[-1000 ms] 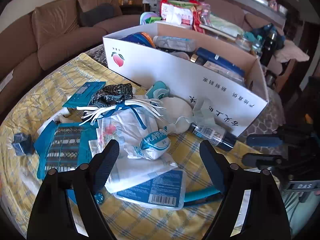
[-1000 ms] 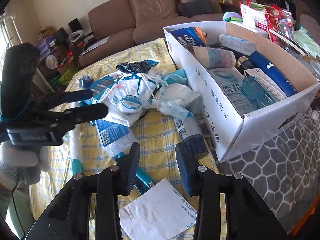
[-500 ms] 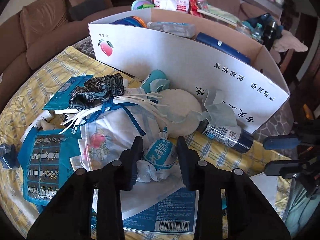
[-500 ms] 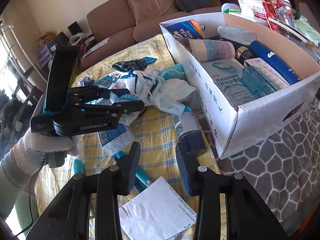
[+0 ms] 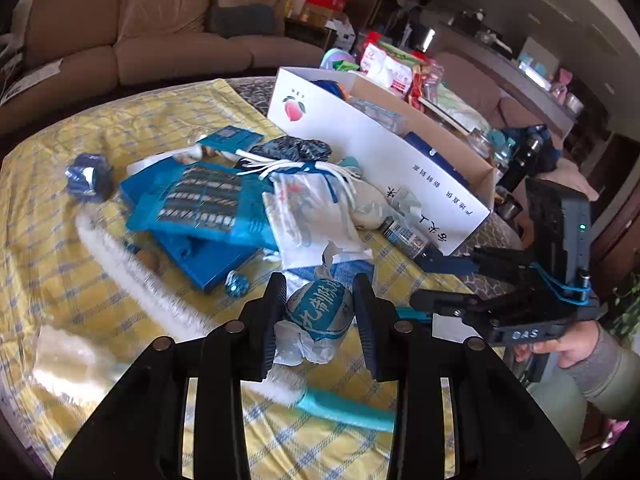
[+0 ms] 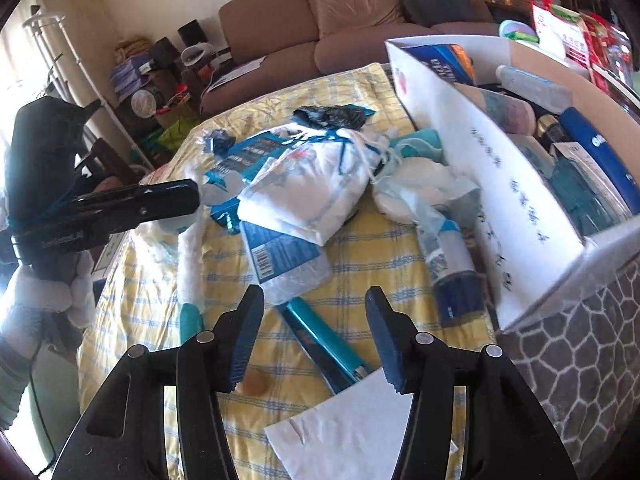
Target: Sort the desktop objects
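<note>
My left gripper (image 5: 320,284) is shut on a small blue-and-white packet (image 5: 320,312) in crinkled clear wrap, held just above the yellow checked cloth (image 5: 80,128) in front of the pile. From the right wrist view the left gripper (image 6: 188,200) shows at the left, in a white-gloved hand. My right gripper (image 6: 316,300) hangs over a teal tube (image 6: 324,336); its jaws are opening and nothing is between them. It also shows at the right in the left wrist view (image 5: 420,280). A white cardboard box (image 6: 500,184) holding several bottles and packs stands on the right.
The pile holds a white drawstring bag (image 6: 312,196), a blue mesh pouch (image 5: 192,204), a dark crumpled bag (image 6: 332,114) and a blue spray can (image 6: 456,280) against the box. A fluffy white brush (image 5: 120,256) and a white paper sheet (image 6: 360,432) lie near the front.
The left gripper closed on the packet and carried it out of the pile toward the front left. The right gripper's jaws have spread wider and it shifted slightly over the teal tube.
</note>
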Demonstrator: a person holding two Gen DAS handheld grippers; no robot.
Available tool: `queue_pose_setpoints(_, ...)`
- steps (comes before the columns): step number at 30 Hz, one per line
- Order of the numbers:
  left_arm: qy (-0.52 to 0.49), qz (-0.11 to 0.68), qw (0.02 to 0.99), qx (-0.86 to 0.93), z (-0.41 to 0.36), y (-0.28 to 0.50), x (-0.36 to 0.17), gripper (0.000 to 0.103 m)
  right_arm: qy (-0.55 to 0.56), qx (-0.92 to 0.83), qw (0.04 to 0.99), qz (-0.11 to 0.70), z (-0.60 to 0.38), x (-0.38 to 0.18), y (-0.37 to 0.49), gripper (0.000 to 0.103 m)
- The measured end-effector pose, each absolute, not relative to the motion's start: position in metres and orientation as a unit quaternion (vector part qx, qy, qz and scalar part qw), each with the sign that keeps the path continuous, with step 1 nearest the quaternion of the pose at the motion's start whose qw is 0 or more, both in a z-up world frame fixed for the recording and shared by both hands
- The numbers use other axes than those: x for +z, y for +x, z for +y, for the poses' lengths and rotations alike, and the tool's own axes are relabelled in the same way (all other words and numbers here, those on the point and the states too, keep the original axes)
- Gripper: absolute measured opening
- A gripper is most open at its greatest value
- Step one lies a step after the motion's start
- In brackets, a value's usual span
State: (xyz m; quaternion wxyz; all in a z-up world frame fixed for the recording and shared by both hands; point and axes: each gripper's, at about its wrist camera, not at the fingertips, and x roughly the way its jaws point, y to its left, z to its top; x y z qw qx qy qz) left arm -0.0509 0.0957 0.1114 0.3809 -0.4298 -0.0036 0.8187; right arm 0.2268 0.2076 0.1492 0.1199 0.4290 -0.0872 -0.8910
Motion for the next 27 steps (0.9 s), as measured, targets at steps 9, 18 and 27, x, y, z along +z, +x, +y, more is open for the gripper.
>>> queue_pose_setpoints(9, -0.435, -0.065, 0.346, 0.829, 0.023, -0.023, 0.096, 0.032, 0.455, -0.882, 0.123, 0.012, 0.162, 0.111, 0.173, 0.074)
queue_pose_setpoints(18, -0.428, -0.097, 0.344, 0.830, 0.008, -0.022, 0.091, 0.032, 0.481, -0.848, 0.159, -0.155, 0.175, 0.118, 0.177, 0.065)
queue_pose_setpoints(27, -0.428, -0.091, 0.351, 0.828, 0.013, -0.020, 0.089, 0.032, 0.494, -0.616, 0.152, -0.594, 0.233, 0.061, 0.197, 0.063)
